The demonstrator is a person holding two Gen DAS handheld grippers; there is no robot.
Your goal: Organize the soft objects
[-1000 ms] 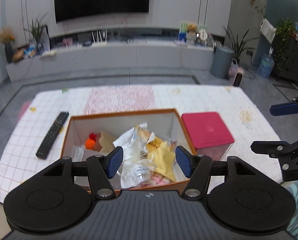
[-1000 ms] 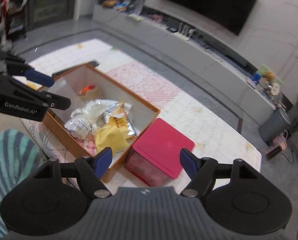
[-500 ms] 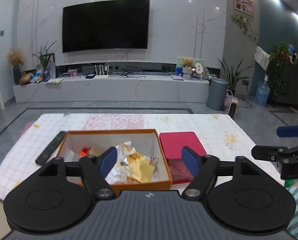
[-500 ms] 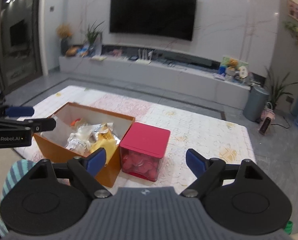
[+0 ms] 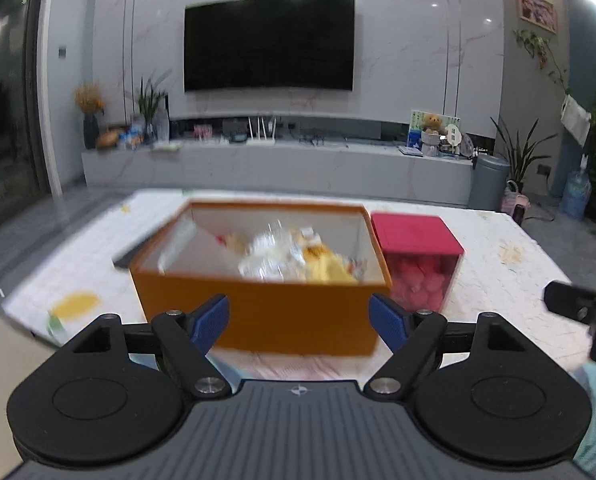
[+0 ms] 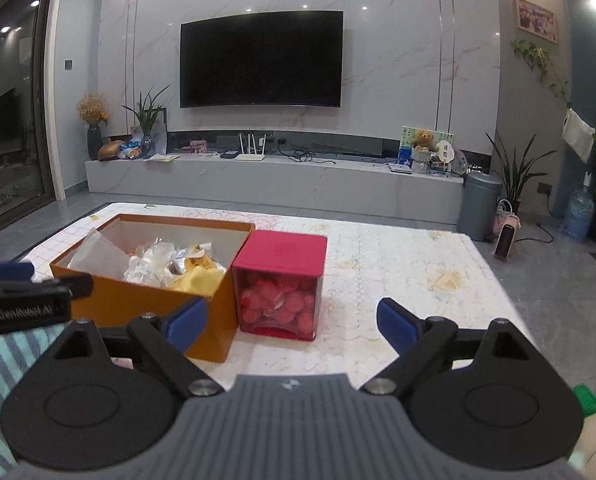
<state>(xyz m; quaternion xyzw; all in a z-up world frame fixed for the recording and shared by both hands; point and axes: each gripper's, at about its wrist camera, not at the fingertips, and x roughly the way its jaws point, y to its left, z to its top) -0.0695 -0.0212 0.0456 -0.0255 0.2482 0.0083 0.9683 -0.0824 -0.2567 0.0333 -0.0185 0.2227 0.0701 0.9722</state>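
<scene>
Orange box (image 6: 145, 300) with soft packets (image 6: 165, 266) stands on the table (image 6: 398, 264), touching the red container (image 6: 279, 284). Left gripper (image 5: 298, 322) and right gripper (image 6: 291, 320) are wide open, both empty. Sorting seems not yet begun; next, probably reach in for one packet.

Both hand-held grippers, the left hand-held gripper (image 5: 299, 322) and the right hand-held gripper (image 6: 291, 320), fill the lower frame of their views with blue-padded jaws just spread wide and nothing between them, pointing slightly downward.
</scene>
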